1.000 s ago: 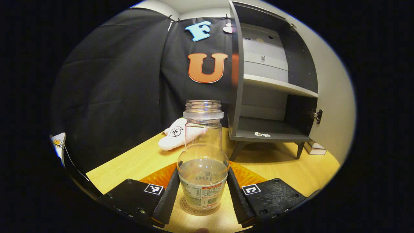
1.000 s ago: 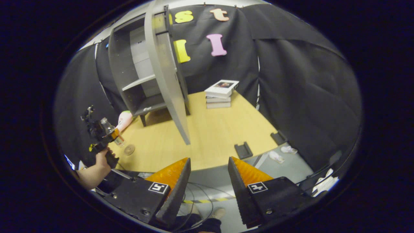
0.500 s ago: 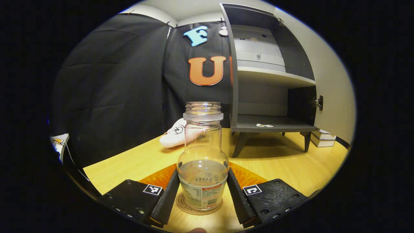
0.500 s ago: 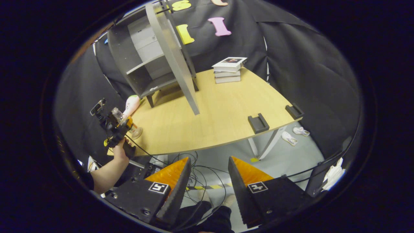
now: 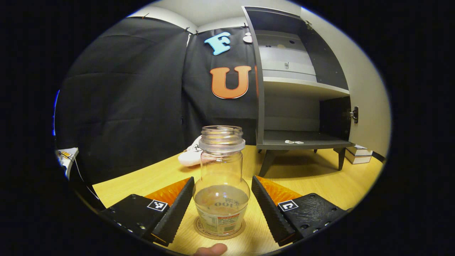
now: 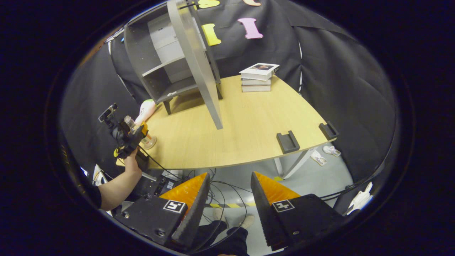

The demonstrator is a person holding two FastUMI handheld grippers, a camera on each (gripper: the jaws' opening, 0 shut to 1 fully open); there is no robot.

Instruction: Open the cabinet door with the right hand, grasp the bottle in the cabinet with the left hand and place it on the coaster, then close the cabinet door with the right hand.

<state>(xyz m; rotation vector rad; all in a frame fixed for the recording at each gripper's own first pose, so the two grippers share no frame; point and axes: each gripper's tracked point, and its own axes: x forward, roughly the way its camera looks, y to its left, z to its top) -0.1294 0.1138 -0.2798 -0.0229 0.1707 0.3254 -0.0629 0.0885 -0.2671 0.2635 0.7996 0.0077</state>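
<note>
- The left gripper point(image 5: 222, 209) is spread, its fingers point(image 5: 176, 213) standing clear on either side of the bottle point(image 5: 221, 185), with a gap showing on both sides.
- The bottle stands upright on the coaster point(image 5: 219, 228) on the table point(image 5: 320, 181), well apart from the cabinet point(image 5: 302, 103).
- To finish the release well, I would draw the left gripper straight back and level, so neither finger clips the bottle's wide belly and tips it.
- The right gripper point(image 6: 229, 199) hangs spread and empty off the table's near edge, pointing down over the floor.
- The door point(image 6: 197, 64) stands wide open; closing it seems the remaining step.
- In the right gripper view the person's forearm point(image 6: 119, 185) reaches up from below the table's corner to hold the left gripper level at the bottle.
</note>
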